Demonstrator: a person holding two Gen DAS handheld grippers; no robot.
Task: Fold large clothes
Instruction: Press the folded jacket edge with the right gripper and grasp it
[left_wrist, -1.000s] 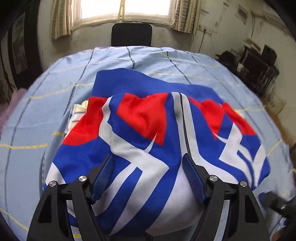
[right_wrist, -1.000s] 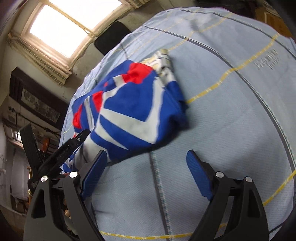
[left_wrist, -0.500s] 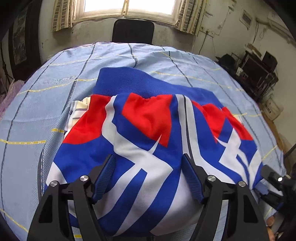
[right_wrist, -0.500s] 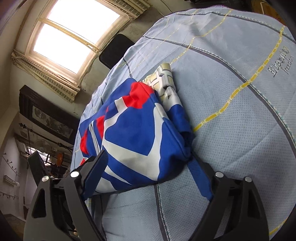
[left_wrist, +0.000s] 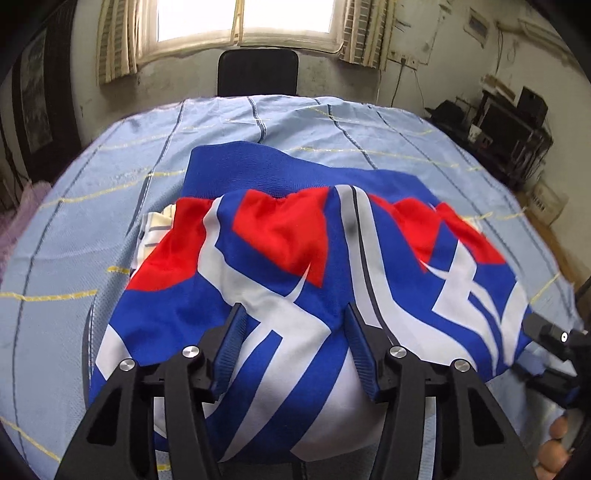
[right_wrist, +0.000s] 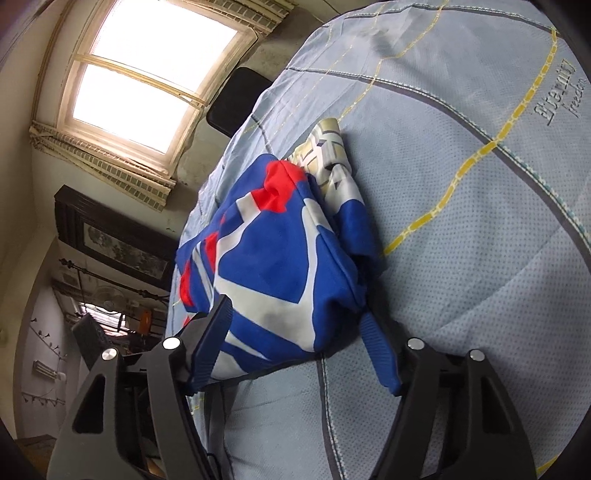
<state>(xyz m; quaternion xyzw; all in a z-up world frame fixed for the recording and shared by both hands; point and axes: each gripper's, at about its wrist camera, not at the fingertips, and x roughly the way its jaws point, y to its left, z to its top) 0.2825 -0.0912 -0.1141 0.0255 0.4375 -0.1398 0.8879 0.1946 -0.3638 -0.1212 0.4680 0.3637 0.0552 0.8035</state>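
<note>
A blue, white and red jacket lies bunched on a light blue bedsheet. My left gripper is open, its jaws astride the jacket's near part, with cloth between them. In the right wrist view the same jacket lies on the sheet. My right gripper is open, its jaws on either side of the jacket's near corner. The right gripper also shows at the left wrist view's right edge, beside the jacket's right edge.
A pale patterned cloth sticks out from under the jacket's far side; it also shows in the left wrist view. A black chair stands beyond the bed under a window. Dark shelving stands at the right.
The right gripper has moved in toward the jacket, from bare sheet to astride its near corner. The left gripper's jaws have narrowed somewhat over the cloth.
</note>
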